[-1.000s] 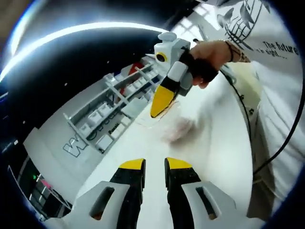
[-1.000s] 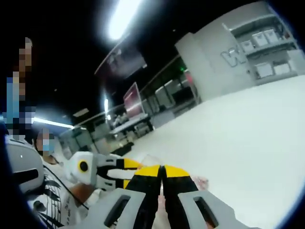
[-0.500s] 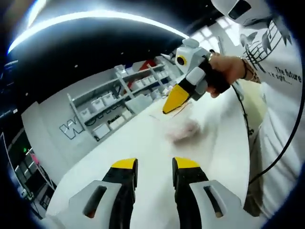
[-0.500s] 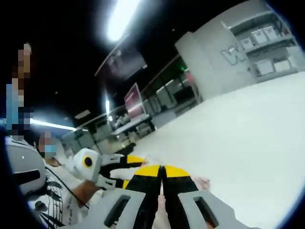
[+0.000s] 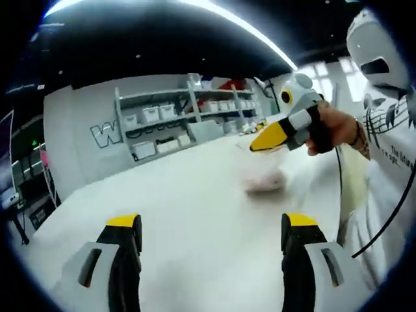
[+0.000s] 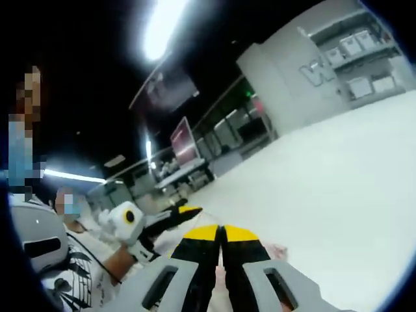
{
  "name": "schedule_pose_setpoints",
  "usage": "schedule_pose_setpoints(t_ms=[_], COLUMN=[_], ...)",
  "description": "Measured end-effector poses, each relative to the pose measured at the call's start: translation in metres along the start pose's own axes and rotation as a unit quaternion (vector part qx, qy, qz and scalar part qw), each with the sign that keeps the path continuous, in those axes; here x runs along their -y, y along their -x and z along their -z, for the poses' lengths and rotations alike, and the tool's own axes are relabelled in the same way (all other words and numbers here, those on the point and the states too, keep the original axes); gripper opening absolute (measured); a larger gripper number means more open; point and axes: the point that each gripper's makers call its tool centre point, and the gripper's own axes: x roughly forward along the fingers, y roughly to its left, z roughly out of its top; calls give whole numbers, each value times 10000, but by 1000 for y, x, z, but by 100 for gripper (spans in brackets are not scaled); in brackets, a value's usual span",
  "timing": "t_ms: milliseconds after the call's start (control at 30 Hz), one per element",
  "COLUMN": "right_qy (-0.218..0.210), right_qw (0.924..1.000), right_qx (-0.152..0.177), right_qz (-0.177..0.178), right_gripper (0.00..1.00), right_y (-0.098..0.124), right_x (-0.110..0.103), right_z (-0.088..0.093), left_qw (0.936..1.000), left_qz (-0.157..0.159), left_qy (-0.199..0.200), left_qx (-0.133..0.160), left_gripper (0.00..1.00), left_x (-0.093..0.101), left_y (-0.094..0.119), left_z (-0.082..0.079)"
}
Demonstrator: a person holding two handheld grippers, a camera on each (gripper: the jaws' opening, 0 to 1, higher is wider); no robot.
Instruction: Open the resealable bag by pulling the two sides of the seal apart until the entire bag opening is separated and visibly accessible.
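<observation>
Bag (image 5: 261, 174) first: in your left gripper view it lies on the white table (image 5: 188, 195), a clear, blurred pouch with something pinkish inside, well ahead of your left gripper (image 5: 211, 234). That gripper's two yellow-tipped jaws stand wide apart, with bare tabletop between them and nothing held.

Your right gripper (image 5: 257, 145) comes into the same view from the right, its yellow jaws pressed together into one wedge at the top edge of the bag. It appears to pinch a thin bit of the clear plastic there, though the blur keeps you from seeing the seal itself. Your hand (image 5: 328, 127) wraps the dark grip behind it, and a black cable (image 5: 383, 218) hangs from it past your white printed shirt (image 5: 390, 169).

In your right gripper view the right gripper (image 6: 221, 232) has its jaws closed tight, the yellow tips touching. Just past and beside them a strip of clear plastic with pinkish flecks (image 6: 273, 249) shows against the table (image 6: 325, 175); you cannot tell from here how much of the bag's mouth is parted. Your left gripper (image 6: 185, 211) sits to the left, just beside and apart from the bag.

Behind the table stands a grey wall with shelves of white bins (image 5: 166, 120).
</observation>
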Motion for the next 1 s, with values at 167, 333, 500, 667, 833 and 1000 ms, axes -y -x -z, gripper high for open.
schedule_pose_setpoints(t_ms=[167,333,500,667,833,1000], right_qy=[-112,-203,-306,-417,-471,-316], right_qw=[9999,9996,9991,9983,9976,9980], right_qx=[83,190,280,389,488,549], right_qz=[-24,-33,-68,-114,-121,-77], right_gripper=[0,0,0,0,0,0], right_y=[2,5,8,11,13,15], right_x=[4,5,4,2,2,0], right_z=[-5,-12,-16,-22,-29,-38], left_qw=[9992,9983,9976,9969,9963,9957], left_qz=[-344,-485,-600,-647,-777,-797], left_qy=[197,321,353,457,359,454], left_qx=[-39,-22,25,9,60,103], left_gripper=[100,100,100,100,100,100], left_x=[-19,-26,-29,-31,-34,-34], left_y=[5,10,13,15,17,17], left_z=[4,4,9,14,11,12])
